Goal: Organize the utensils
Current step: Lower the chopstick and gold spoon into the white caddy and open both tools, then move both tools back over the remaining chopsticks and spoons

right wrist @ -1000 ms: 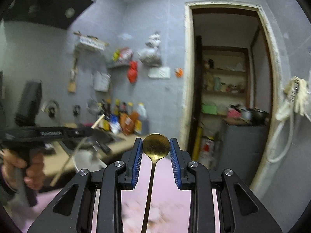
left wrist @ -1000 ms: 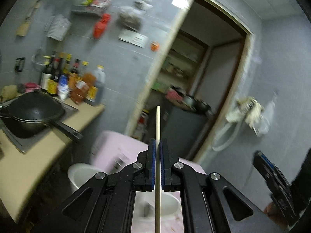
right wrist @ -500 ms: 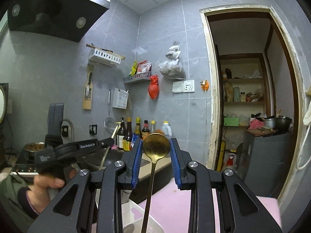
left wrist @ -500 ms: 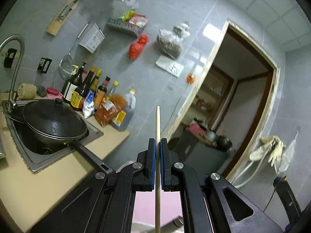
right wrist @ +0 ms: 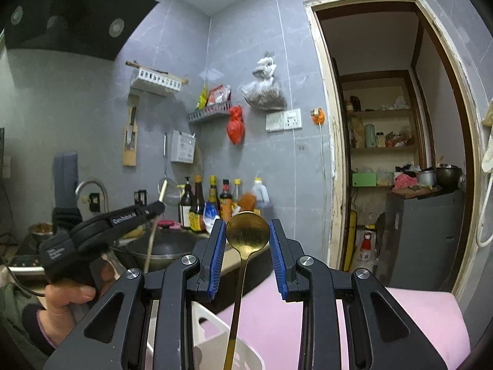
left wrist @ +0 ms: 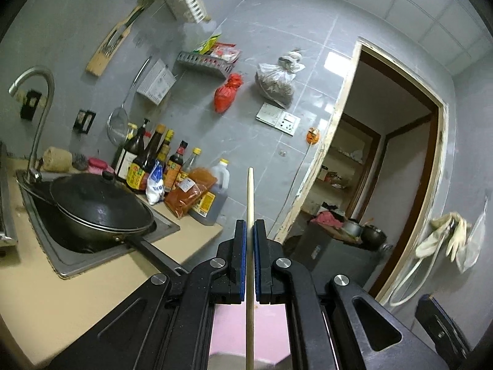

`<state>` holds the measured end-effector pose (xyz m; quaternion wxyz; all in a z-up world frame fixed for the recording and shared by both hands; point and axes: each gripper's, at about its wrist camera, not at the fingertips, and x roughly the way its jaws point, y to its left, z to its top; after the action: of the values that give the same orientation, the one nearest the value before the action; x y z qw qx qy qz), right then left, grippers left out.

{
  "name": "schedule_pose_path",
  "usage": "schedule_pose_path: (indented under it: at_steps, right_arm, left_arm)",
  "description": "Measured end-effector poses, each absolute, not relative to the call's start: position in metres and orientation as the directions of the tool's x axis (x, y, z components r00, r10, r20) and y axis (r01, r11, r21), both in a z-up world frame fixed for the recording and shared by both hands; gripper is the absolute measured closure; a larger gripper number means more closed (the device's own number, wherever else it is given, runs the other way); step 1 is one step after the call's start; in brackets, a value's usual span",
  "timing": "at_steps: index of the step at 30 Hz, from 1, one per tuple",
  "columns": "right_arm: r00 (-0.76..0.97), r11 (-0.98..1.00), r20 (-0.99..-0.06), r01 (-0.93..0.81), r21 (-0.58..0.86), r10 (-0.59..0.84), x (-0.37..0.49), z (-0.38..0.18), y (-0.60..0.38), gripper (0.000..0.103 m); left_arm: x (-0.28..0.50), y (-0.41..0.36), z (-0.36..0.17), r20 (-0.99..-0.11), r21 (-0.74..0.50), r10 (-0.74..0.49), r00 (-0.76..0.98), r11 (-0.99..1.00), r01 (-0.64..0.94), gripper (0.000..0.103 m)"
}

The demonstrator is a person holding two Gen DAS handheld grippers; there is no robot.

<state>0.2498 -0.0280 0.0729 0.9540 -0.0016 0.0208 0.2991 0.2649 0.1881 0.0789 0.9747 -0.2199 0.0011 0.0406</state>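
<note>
My left gripper (left wrist: pixel 250 231) is shut on a thin wooden chopstick (left wrist: pixel 250 203) that stands upright between the pads and sticks out past them. In the right wrist view the left gripper (right wrist: pixel 154 208) shows at the left, held up with the chopstick (right wrist: pixel 150 243) hanging through it. My right gripper (right wrist: pixel 247 231) has its blue pads closed on a gold spoon (right wrist: pixel 247 231), bowl up and facing the camera, its handle running down between the fingers. Both grippers are raised above a pink table (right wrist: pixel 416 314).
A white container (right wrist: pixel 222 333) sits on the pink table below the right gripper. A counter (left wrist: pixel 77 296) at the left holds a sink with a black wok (left wrist: pixel 98 206) and several sauce bottles (left wrist: pixel 160 166). A doorway (right wrist: pixel 388 154) opens to the right.
Both grippers have tilted upward over the last second, away from the table and container toward the wall and ceiling. Chopstick and spoon stay held as before.
</note>
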Motion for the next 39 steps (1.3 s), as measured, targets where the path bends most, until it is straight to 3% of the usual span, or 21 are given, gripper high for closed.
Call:
schedule_pose_path:
  at_steps: [5,8,11,13,17,19,23,25,28,31,39]
  right_arm:
    - [0.821,0.825,-0.091,-0.565,0.008,0.564,0.25,0.059,-0.028,0.076]
    - [0.823,0.829,-0.117,-0.559,0.013,0.557,0.248,0.055,-0.03,0.076]
    - [0.823,0.83,-0.119,-0.557,0.028,0.556,0.244,0.055,-0.037,0.071]
    - [0.824,0.831,-0.118,-0.555,0.032,0.554,0.24,0.057,-0.042,0.056]
    - [0.836,0.843,-0.113,-0.537,0.025,0.537,0.229,0.063,-0.056,0.043]
    - [0.849,0.856,-0.108,-0.517,0.029,0.517,0.224,0.067,-0.068,0.026]
    - [0.875,0.881,-0.104,-0.473,0.021,0.473,0.214,0.075,-0.092,0.012]
    - [0.891,0.895,-0.101,-0.445,0.002,0.443,0.208,0.078,-0.106,0.0]
    - [0.908,0.911,-0.103,-0.411,-0.028,0.406,0.199,0.079,-0.126,0.0]
    - [0.926,0.929,-0.117,-0.367,-0.053,0.359,0.191,0.077,-0.146,0.0]
    - [0.958,0.965,-0.185,-0.239,-0.108,0.217,0.186,0.07,-0.203,0.0]
  left_arm:
    - [0.252,0.172,0.068,-0.024,-0.35,0.061,0.998,0.934,-0.065,0.101]
    - [0.25,0.166,0.062,-0.089,-0.303,0.036,0.995,0.951,-0.061,0.099]
    - [0.247,0.168,0.057,-0.156,-0.329,-0.019,0.987,0.944,-0.034,0.089]
    - [0.242,0.167,0.055,-0.178,-0.341,-0.038,0.983,0.94,-0.025,0.07]
    - [0.227,0.16,0.06,-0.192,-0.335,-0.059,0.98,0.942,-0.009,0.058]
    - [0.222,0.153,0.063,-0.2,-0.319,-0.061,0.978,0.948,-0.006,0.044]
    - [0.206,0.127,0.071,-0.179,-0.247,-0.042,0.983,0.969,-0.003,0.026]
    - [0.199,0.112,0.074,-0.16,-0.194,-0.023,0.987,0.981,-0.009,0.016]
    - [0.188,0.084,0.077,-0.118,-0.108,-0.002,0.993,0.994,-0.011,0.007]
    - [0.178,0.053,0.075,-0.095,-0.039,-0.022,0.995,0.999,0.019,0.005]
    - [0.174,-0.011,0.058,-0.186,0.021,-0.168,0.968,0.984,0.174,0.005]
